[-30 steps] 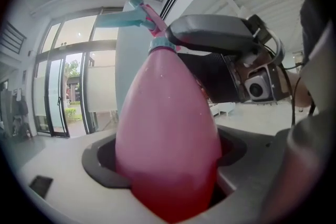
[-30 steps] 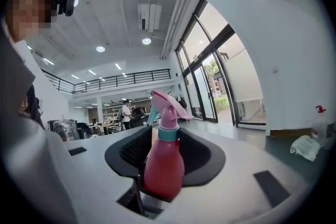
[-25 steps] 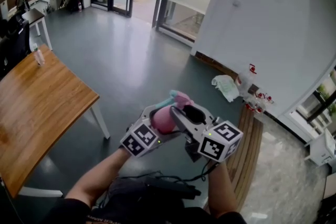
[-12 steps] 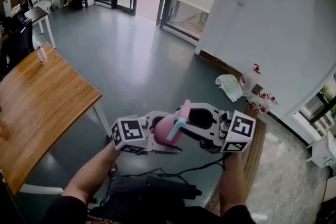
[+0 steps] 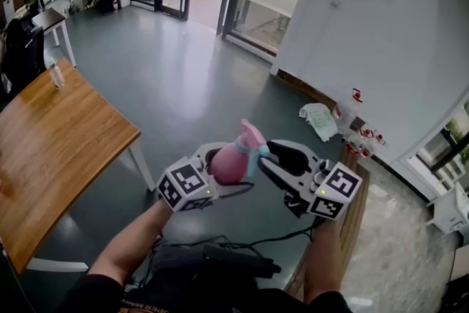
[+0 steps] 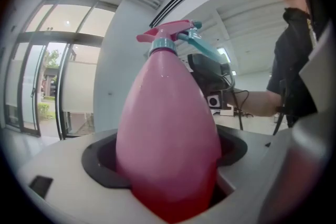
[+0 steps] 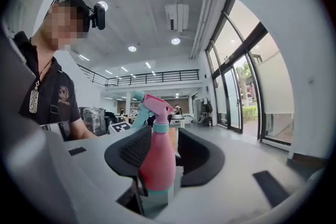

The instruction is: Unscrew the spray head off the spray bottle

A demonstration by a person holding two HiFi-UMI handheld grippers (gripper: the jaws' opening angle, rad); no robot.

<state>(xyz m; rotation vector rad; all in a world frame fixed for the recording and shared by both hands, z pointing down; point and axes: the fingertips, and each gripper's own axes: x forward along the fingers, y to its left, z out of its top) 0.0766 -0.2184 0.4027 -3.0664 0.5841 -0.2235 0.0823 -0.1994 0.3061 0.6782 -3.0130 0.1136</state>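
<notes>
A pink spray bottle (image 5: 229, 163) with a pink spray head (image 5: 251, 135) and teal trigger is held in the air over the floor. My left gripper (image 5: 218, 166) is shut on the bottle's round body (image 6: 168, 134), and the spray head (image 6: 169, 36) points away from it. My right gripper (image 5: 273, 159) faces it from the right with its jaws spread on either side of the bottle's neck end. In the right gripper view the bottle (image 7: 156, 157) stands between the dark pads (image 7: 194, 157) with a gap on the right side. Those jaws have just been opening.
A wooden table (image 5: 51, 150) stands at the left, a wooden bench (image 5: 353, 212) at the right. Small bottles and a cloth (image 5: 319, 119) lie by the white wall. Cables (image 5: 220, 254) trail on the grey floor below the grippers. The person shows in both gripper views.
The spray head has turned from trigger-down to nozzle-up. My right gripper has rolled and drawn back a little to the lower right, with its jaws wider. The left gripper keeps its hold.
</notes>
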